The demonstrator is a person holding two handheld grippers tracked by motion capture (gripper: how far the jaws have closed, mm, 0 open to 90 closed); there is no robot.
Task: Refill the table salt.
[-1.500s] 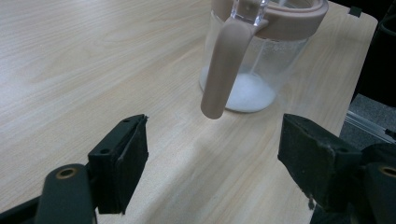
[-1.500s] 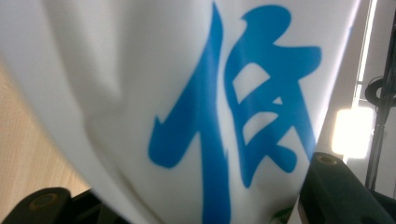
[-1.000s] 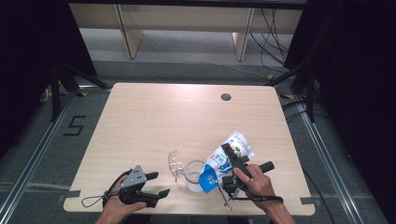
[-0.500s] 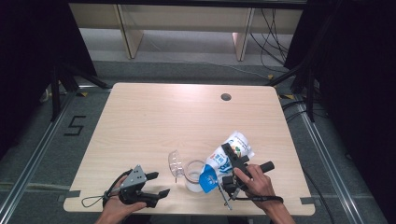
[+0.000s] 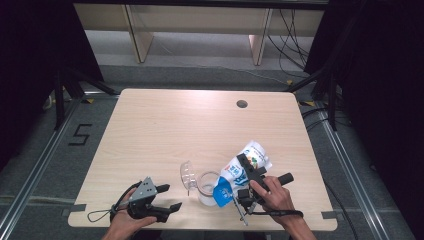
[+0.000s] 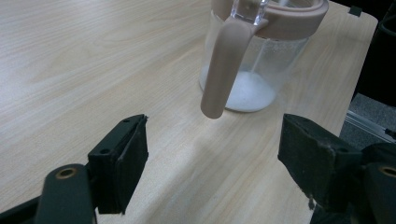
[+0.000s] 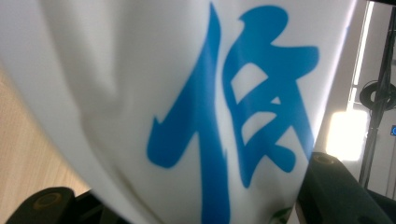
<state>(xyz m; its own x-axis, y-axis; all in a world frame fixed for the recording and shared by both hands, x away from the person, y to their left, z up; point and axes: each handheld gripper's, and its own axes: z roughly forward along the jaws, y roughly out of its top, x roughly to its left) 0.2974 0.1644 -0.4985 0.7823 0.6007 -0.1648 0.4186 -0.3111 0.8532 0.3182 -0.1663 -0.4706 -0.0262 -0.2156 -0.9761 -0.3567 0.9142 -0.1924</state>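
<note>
While the white plastic pouch with blue lettering (image 5: 239,170) is tipped mouth-down over the clear glass jug with a beige rim and handle (image 5: 206,187), the reason for the pose seems plain: it looks like a pour of white powder or grains, and a pale layer already lies on the jug's bottom in the left gripper view. The jug stands near the front edge of the pale wooden tabletop (image 5: 165,125), at about 6 o'clock from its middle, with its clear lid (image 5: 186,175) swung open toward 10 o'clock so the mouth is free. The pouch slants up from the jug's rim toward 2 o'clock, its blue lower corner hanging just at the rim.

The right gripper (image 5: 246,186) clasps the pouch around its middle; in the right gripper view the pouch's white skin and a large blue character sit right between the jaws, which stand roughly half open and are pressed onto the soft sides. I'd judge the grip is kept mid-body so the contents can slide down to the mouth.

The left gripper (image 5: 160,200) rests on the tabletop at about 9 o'clock from the jug, apart from it, jaws wide and empty, pointed at the beige handle (image 6: 224,65) as if ready to steady it.
</note>
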